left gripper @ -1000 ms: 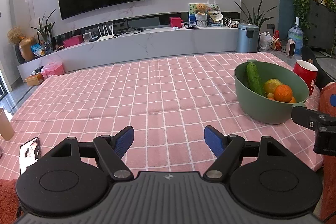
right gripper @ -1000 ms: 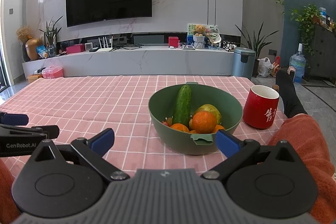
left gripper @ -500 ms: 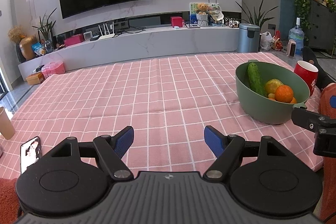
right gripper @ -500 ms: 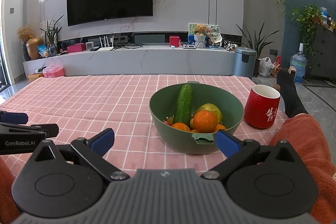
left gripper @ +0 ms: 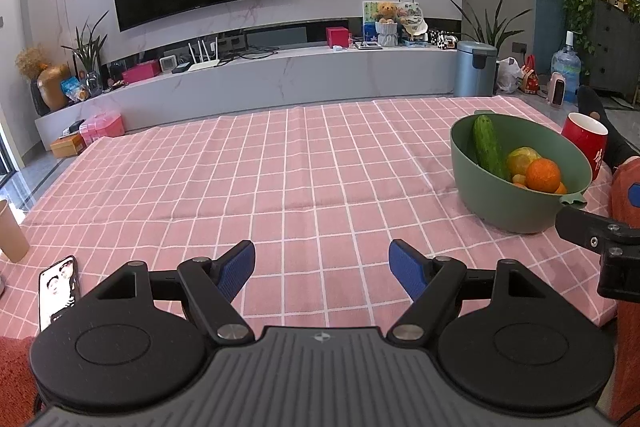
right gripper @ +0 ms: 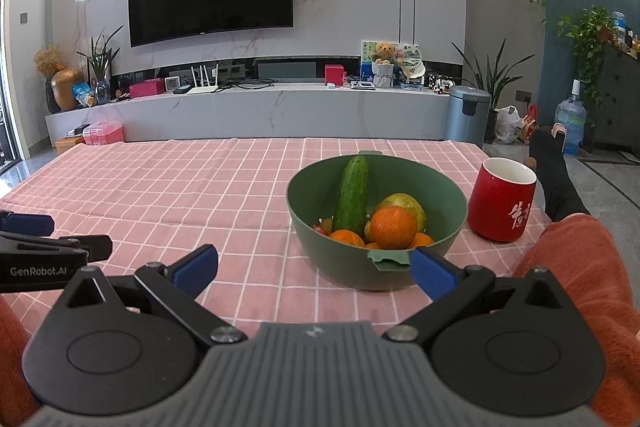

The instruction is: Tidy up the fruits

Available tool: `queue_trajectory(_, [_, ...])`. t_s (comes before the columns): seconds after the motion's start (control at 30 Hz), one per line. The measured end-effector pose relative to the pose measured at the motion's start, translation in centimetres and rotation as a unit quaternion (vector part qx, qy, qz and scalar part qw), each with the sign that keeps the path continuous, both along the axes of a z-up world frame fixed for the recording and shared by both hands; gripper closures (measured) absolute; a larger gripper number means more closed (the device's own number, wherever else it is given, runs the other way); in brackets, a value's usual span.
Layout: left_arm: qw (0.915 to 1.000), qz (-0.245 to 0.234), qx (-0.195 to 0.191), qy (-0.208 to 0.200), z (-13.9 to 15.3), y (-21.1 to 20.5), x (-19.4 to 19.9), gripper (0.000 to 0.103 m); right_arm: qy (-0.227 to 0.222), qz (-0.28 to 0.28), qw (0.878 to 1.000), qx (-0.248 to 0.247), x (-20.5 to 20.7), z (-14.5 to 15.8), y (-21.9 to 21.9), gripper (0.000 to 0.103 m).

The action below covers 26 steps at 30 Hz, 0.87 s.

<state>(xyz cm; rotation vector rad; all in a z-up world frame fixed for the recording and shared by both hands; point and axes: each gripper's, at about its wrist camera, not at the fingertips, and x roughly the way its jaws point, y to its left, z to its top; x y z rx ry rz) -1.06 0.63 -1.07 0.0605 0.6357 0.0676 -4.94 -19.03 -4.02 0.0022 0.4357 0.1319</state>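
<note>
You've got all the fruit in the green bowl (right gripper: 452,223), which sits on the pink checked tablecloth (right gripper: 200,195) near its right edge. Cucumber (right gripper: 353,197) leans upright against the bowl's far-left wall. Big orange (right gripper: 393,227) sits on top at the near side, touching the yellow-green fruit (right gripper: 408,205) behind it. Smaller oranges (right gripper: 346,236) lie low near the front rim.

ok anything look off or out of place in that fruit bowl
One thing: a cucumber stands on end among the oranges in the green bowl, leaning on the far wall, its tip above the rim. It is not a fruit. Nothing looks spilled or damaged; the red mug stands upright beside the bowl.
</note>
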Motion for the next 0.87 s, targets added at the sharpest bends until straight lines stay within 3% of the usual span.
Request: queue_trajectory(0.87, [1.0,-0.001,-0.007,-0.007,0.36,-0.05,0.06,0.014,0.013,-0.002,1.0,0.001,0.34,-0.33,-0.08,0.004])
